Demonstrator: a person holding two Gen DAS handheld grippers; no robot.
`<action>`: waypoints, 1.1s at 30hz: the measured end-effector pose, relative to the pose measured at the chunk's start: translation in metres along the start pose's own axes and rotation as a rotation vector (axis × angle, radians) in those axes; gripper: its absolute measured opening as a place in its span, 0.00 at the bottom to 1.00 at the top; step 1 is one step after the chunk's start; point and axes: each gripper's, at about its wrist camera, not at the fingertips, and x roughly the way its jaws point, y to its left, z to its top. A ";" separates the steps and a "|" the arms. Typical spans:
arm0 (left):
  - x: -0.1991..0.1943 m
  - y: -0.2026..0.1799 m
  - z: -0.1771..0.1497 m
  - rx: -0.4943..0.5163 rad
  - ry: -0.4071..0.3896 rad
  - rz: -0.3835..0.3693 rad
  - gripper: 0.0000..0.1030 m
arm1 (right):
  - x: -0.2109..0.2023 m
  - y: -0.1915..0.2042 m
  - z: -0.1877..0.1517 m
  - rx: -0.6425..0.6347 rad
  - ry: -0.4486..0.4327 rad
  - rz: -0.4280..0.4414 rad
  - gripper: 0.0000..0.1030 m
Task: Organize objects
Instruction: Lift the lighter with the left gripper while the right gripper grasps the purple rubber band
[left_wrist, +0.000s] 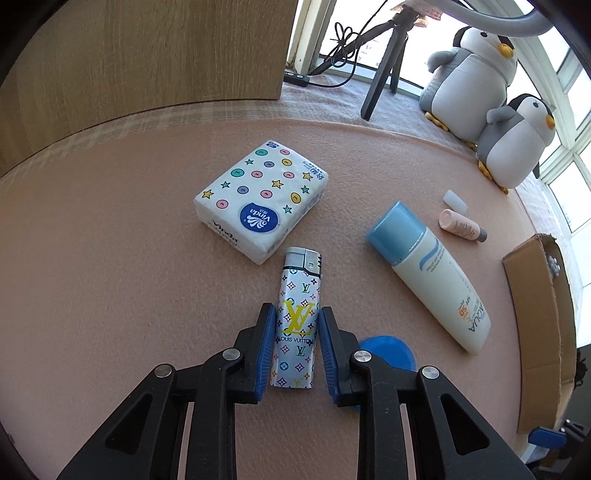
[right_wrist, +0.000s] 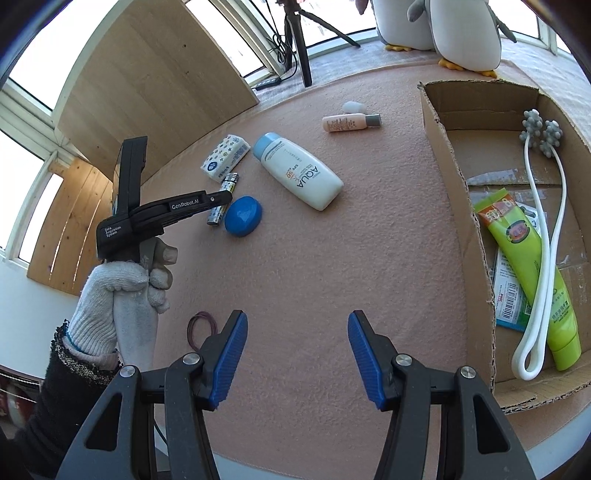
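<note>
A room in a home, beside a bay window (right_wrist: 26, 107) letting in bright daylight. Two plush penguins (left_wrist: 491, 99) sit on the padded sill next to a small black tripod (left_wrist: 384, 51) with trailing cables. A pink felt-like mat (left_wrist: 110, 258) covers the surface, scattered with household items: a tissue pack (left_wrist: 258, 199), a sunscreen bottle (left_wrist: 428, 277), a lighter (left_wrist: 297, 317). Pale wood panelling (right_wrist: 155, 74) stands behind, and an open cardboard box (right_wrist: 454, 206) holds toiletries.

The lighter (left_wrist: 295, 317) has a glossy, mirror-like metallic wrap. The counter (left_wrist: 110, 258) wears matt, rough pink felt. The sunscreen bottle (left_wrist: 436, 280) is smooth plastic; the box (right_wrist: 454, 177) is raw corrugated cardboard with ragged edges.
</note>
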 end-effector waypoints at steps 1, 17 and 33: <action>-0.003 0.002 -0.005 -0.001 0.000 -0.005 0.25 | 0.002 0.001 0.001 -0.002 0.002 0.001 0.51; -0.050 0.032 -0.092 -0.023 0.003 -0.041 0.25 | 0.055 0.062 -0.006 -0.240 0.092 -0.007 0.51; -0.094 0.065 -0.166 -0.096 0.003 -0.015 0.31 | 0.117 0.138 -0.046 -0.613 0.176 -0.131 0.52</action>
